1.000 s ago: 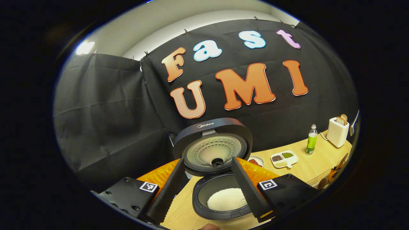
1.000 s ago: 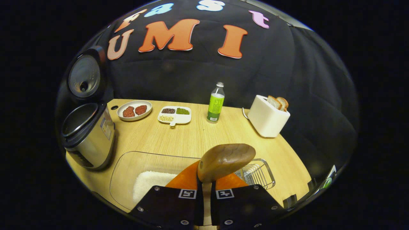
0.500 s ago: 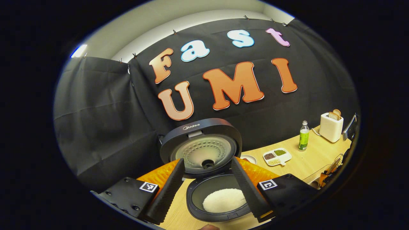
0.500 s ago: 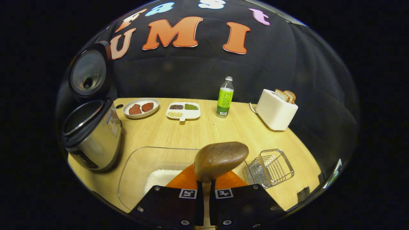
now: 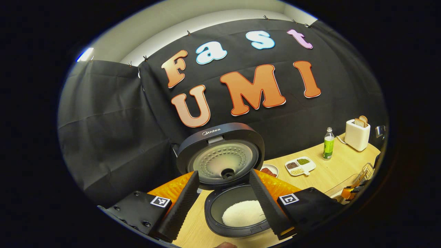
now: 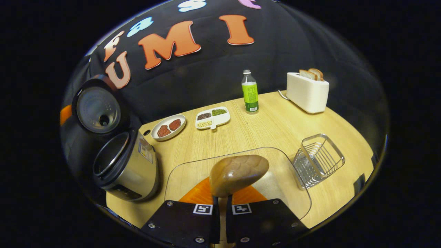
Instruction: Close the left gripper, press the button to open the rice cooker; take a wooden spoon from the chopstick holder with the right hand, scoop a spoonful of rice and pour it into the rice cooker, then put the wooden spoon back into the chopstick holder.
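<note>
Spoon (image 6: pixel 238 174): smooth brown wood, slight sheen. Cooker (image 6: pixel 129 168): brushed metal body, matt dark plastic rim. Table (image 6: pixel 268 127): pale wood grain. Basket (image 6: pixel 318 160): shiny metal wire. Tub (image 6: pixel 286 179): clear glossy plastic. Toaster (image 6: pixel 307 92): matt white.

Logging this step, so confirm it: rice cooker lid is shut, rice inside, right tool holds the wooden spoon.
Wrong on the lid: the left gripper view shows the rice cooker lid standing open. Rice lies inside; the right tool holds the wooden spoon.

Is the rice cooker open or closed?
Open. The rice cooker's lid stands tipped up behind the pot, and white rice shows inside.
</note>
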The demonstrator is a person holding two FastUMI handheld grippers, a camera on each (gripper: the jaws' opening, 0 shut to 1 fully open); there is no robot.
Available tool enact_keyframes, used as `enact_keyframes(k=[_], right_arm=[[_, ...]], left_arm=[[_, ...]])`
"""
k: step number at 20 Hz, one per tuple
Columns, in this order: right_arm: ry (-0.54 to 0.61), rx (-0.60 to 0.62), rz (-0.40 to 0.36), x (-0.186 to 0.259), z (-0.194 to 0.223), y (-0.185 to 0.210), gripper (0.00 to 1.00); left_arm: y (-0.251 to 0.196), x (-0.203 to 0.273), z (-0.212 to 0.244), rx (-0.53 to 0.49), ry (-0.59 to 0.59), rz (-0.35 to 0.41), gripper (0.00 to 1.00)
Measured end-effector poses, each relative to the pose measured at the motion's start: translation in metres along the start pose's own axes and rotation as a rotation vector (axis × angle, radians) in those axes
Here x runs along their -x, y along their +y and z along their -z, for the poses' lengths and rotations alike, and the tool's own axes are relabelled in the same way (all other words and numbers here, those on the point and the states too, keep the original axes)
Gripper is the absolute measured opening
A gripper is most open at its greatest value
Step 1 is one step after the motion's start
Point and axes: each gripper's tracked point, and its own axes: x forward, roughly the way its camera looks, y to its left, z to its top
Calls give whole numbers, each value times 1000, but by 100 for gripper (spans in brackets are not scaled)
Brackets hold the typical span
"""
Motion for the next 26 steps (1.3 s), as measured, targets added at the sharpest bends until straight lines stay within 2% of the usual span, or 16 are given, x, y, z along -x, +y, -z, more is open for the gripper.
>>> enact_keyframes(k=[5,9,15,20,26], right_arm=[[-7,-28,-18,2,2,12,6],[41,-220,-73,2,3,21,6],[94,-357,-191,1,0,26,6],[123,-513,-291,0,-9,16,6],[101,-691,-340,17,-36,-20,6]], left_arm=[[0,-3,3,-1,2,26,99],[0,-1,1,-2,-10,43,100],[0,0,0,15,3,28,99],[-6,6,-7,23,2,16,100],[-8,20,-34,86,-39,1,100]])
